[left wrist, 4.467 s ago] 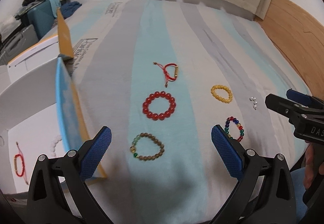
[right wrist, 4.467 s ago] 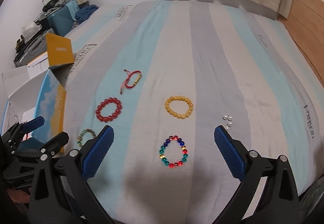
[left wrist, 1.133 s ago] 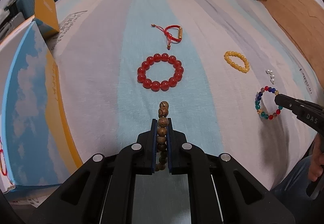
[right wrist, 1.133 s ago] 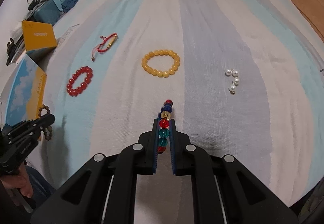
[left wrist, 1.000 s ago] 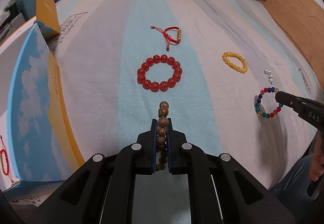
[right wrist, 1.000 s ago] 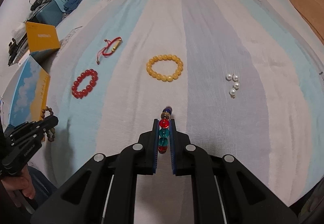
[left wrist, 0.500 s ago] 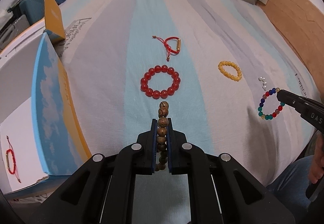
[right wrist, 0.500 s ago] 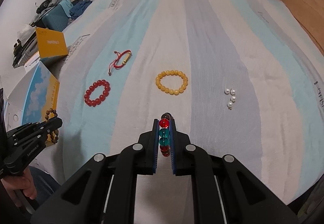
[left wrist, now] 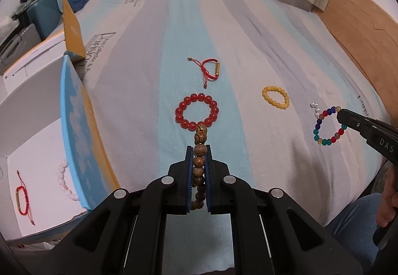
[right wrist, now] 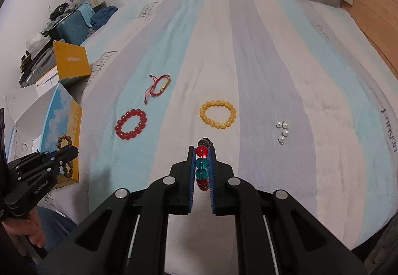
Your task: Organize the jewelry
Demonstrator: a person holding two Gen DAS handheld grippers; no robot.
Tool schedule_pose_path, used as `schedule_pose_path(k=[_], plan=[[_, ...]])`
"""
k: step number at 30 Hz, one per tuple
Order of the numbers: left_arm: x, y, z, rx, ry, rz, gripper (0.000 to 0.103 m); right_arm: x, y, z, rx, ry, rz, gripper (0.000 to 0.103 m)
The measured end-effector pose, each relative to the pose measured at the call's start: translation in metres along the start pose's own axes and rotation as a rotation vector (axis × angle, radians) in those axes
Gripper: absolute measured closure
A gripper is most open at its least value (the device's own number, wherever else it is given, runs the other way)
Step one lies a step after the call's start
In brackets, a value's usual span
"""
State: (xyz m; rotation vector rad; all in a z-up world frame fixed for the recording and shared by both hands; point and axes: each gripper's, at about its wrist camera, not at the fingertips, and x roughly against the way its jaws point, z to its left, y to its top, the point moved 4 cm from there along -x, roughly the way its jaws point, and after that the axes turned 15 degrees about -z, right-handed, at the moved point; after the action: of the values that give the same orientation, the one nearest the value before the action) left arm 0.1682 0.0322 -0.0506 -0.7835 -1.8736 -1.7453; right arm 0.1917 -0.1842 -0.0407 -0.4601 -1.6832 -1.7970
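My left gripper (left wrist: 199, 150) is shut on a brown wooden bead bracelet (left wrist: 200, 140) and holds it above the striped bed; it also shows in the right wrist view (right wrist: 65, 150). My right gripper (right wrist: 202, 150) is shut on a multicolour glass bead bracelet (right wrist: 202, 163), which hangs as a ring in the left wrist view (left wrist: 328, 125). On the bed lie a red bead bracelet (left wrist: 196, 112), a red cord bracelet (left wrist: 210, 69), a yellow bead bracelet (left wrist: 275, 97) and small pearls (right wrist: 283, 132).
An open box (left wrist: 77, 130) with blue-sky and orange sides stands at the bed's left edge. Inside it lie a red cord bracelet (left wrist: 21, 196) and a pink bead bracelet (left wrist: 65, 184). A wooden headboard (left wrist: 360, 26) runs along the right.
Both grippers closed on their bracelets and lifted them off the bed. Over the last second both have risen and drawn back a little.
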Motion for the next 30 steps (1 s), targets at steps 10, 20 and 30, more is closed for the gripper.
schedule_pose_path(k=[10,20,30], plan=[[0.020,0.006,0.009,0.011,0.007,-0.023,0.096,0.013,0.017,0.018,0.010,0.010,-0.033,0.094],[0.043,0.017,0.030,0.039,0.022,-0.058,0.096,0.020,0.030,0.039,0.030,0.021,-0.046,0.094],[0.056,0.023,0.061,0.062,0.046,-0.076,0.096,0.018,0.040,0.067,0.049,0.044,-0.054,0.094]])
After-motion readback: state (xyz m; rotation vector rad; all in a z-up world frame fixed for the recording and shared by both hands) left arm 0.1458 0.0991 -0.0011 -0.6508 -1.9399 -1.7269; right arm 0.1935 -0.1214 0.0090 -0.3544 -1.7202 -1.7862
